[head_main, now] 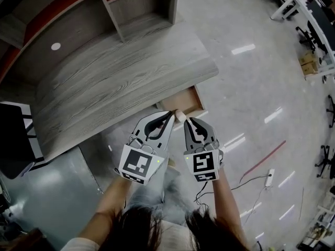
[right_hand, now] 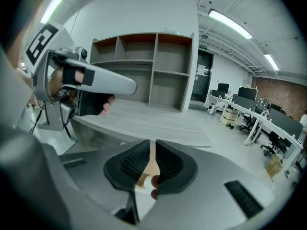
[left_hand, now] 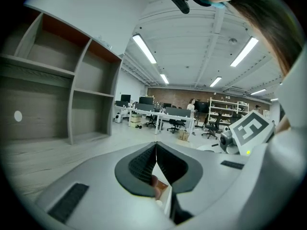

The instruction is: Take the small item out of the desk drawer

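Two grippers hover at the open drawer (head_main: pixel 186 101), which sticks out from under the desk (head_main: pixel 115 77) top. L gripper (head_main: pixel 170 115): jaws together, tips meeting, nothing pinched btwn them. R gripper (head_main: pixel 187 120): jaws also closed down to a thin slit, no obj seen in the pads. Small item (head_main: pixel 179 115), pale & roundish, sits at the drawer's near end, right btwn the two sets of tips & just beside each; can't tell if it touches either. In R gripper view it shows whitish thru the hollow behind the pads, w/ tan drawer wood around it
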`<action>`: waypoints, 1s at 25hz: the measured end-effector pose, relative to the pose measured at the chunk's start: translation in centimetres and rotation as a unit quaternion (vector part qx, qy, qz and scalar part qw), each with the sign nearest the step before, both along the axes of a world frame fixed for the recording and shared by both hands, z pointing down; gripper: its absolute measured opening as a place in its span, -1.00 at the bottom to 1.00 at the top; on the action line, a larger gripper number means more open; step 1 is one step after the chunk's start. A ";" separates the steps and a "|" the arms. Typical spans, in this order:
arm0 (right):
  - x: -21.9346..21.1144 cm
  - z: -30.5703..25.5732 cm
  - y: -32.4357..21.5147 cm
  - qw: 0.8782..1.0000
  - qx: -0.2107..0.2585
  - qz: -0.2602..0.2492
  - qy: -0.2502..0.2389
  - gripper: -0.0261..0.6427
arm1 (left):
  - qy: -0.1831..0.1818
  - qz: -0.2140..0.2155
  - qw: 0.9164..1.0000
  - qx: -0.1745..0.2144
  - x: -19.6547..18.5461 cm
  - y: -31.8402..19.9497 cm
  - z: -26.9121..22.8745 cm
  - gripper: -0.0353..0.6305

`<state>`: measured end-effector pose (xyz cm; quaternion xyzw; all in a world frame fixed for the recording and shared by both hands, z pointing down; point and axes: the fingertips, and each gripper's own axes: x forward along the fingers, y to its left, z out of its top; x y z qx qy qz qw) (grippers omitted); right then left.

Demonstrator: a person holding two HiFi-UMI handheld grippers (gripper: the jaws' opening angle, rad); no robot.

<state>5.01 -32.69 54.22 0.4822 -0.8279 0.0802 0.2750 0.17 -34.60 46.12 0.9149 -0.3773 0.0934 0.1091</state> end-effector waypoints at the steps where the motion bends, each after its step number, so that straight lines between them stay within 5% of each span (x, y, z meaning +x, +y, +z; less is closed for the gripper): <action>1: 0.0 0.5 0.0 1.000 -0.004 -0.001 0.002 -0.83 | 0.000 0.001 1.000 -0.002 0.1 -0.1 0.5 -0.84; 25: 0.7 13.6 -1.6 0.993 -0.113 -0.008 0.041 -0.61 | -0.016 0.007 0.999 -0.049 -0.1 -3.0 12.1 -0.84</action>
